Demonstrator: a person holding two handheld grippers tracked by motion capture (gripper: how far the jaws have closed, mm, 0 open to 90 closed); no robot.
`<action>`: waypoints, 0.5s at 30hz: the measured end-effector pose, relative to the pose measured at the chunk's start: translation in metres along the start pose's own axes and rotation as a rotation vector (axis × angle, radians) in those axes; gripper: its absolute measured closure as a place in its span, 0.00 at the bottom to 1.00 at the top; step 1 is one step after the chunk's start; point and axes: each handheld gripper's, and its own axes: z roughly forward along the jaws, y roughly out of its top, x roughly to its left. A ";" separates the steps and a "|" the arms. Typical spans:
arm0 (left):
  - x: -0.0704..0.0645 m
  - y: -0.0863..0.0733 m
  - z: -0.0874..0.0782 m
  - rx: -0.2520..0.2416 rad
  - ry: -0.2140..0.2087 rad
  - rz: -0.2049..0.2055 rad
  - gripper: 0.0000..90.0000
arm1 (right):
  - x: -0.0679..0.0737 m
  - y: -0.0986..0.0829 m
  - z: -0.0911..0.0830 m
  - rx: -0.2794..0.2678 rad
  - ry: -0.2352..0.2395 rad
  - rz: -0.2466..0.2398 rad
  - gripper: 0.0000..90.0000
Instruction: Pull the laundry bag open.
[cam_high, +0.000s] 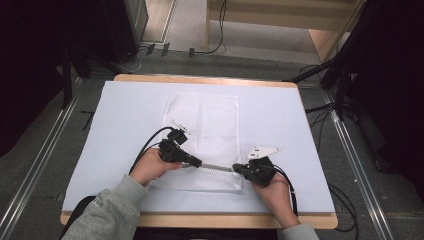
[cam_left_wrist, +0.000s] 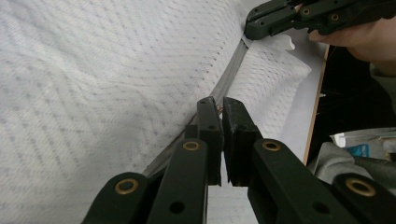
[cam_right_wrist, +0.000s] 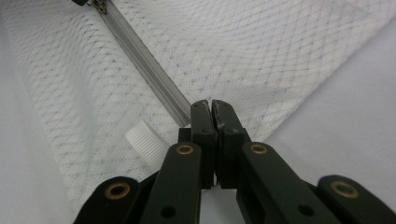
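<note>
Obs.: a white mesh zip-up laundry bag (cam_high: 205, 135) lay flat on a pale blue sheet (cam_high: 125, 115) covering the wooden tabletop (cam_high: 200, 80). All places below are given relative to the bag.

The bag's grey zipper (cam_high: 217, 167) ran along its near edge, the edge closest to the person. Both hands worked on that edge.

Left claw (cam_high: 197, 162): at the zipper's left-of-middle stretch. In the left gripper view its jaws stood almost together, pinching something small and coppery at the zipper line (cam_left_wrist: 219, 108), most likely the slider pull; I judged it clamped on that.

Right claw (cam_high: 239, 169): at the bag's near right corner. In the right gripper view the jaws were fully together on the end of the zipper tape (cam_right_wrist: 180, 114), mesh bunched beneath.

Reason for the hold, as I judged it: the right claw anchored the corner so the tape stayed taut, letting the left claw draw the slider along without the soft mesh rucking.

A white ribbed screw cap (cam_right_wrist: 144, 142) sat under the mesh, inside the bag near that corner.

Writing: no brand, label or text legible anywhere on the bag or claws.
</note>
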 end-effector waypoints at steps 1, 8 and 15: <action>0.000 -0.001 -0.001 -0.004 0.001 -0.008 0.98 | 0.000 0.000 0.000 0.001 -0.001 -0.002 1.00; 0.005 -0.009 -0.012 -0.004 0.004 -0.012 0.98 | 0.000 0.000 0.000 0.000 -0.001 -0.002 1.00; 0.005 -0.011 -0.013 0.006 0.020 -0.011 0.98 | 0.000 0.001 0.000 0.003 0.003 -0.012 1.00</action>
